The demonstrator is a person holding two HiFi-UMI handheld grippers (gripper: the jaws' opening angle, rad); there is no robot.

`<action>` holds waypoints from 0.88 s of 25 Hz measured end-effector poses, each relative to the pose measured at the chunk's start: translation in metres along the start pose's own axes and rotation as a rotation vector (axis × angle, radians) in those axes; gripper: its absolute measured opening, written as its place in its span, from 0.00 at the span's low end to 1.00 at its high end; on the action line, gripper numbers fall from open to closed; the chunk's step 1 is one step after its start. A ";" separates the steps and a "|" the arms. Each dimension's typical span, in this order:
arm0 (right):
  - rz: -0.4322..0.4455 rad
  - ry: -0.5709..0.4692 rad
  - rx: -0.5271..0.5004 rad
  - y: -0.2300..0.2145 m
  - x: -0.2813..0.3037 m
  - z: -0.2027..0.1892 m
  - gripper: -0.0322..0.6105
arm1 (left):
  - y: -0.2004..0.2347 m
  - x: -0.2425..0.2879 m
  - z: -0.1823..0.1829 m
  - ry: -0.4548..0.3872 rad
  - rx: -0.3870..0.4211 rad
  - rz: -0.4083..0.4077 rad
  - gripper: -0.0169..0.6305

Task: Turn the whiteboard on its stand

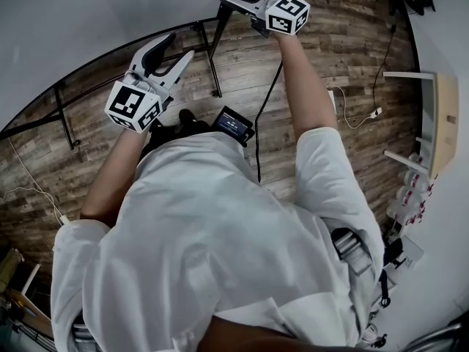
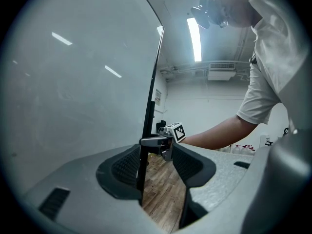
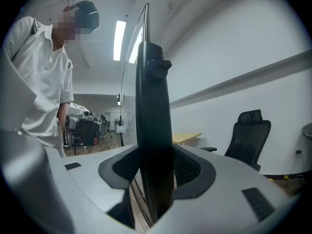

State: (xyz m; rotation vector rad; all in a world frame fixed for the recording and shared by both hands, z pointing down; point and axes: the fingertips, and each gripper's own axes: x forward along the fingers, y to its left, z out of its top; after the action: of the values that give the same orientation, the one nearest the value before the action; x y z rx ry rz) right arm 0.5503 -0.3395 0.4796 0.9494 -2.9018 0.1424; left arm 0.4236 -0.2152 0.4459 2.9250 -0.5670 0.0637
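The whiteboard (image 1: 73,28) is a big white panel with a thin black frame (image 1: 132,53), standing at the upper left over the wood floor. My left gripper (image 1: 176,48) is at its lower edge. In the left gripper view the frame edge (image 2: 146,130) runs up between the jaws against the left pad (image 2: 127,167), with a wide gap to the right pad, so this gripper is open. My right gripper (image 1: 236,0) is farther along the same edge. Its pads (image 3: 124,165) press on a broad black post (image 3: 153,145) with a knob (image 3: 158,67).
Black stand legs (image 1: 213,64) reach down to the floor under the board. A small screen device (image 1: 234,123) and a black cable (image 1: 267,101) lie near the person's feet. A shelf (image 1: 440,116) and a power strip (image 1: 374,112) are at the right. An office chair (image 3: 248,130) stands beyond the post.
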 end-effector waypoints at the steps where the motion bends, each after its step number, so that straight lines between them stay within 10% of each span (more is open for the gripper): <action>1: -0.003 0.000 0.001 -0.001 -0.001 0.000 0.35 | -0.001 0.002 0.001 -0.002 0.001 -0.003 0.32; 22: -0.038 0.020 0.014 -0.014 -0.032 -0.003 0.36 | -0.013 0.010 -0.004 0.003 -0.011 -0.042 0.32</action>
State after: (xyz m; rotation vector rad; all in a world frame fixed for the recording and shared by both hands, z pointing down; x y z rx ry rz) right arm 0.5850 -0.3316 0.4804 0.9982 -2.8664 0.1682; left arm 0.4376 -0.2066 0.4483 2.9240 -0.5035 0.0593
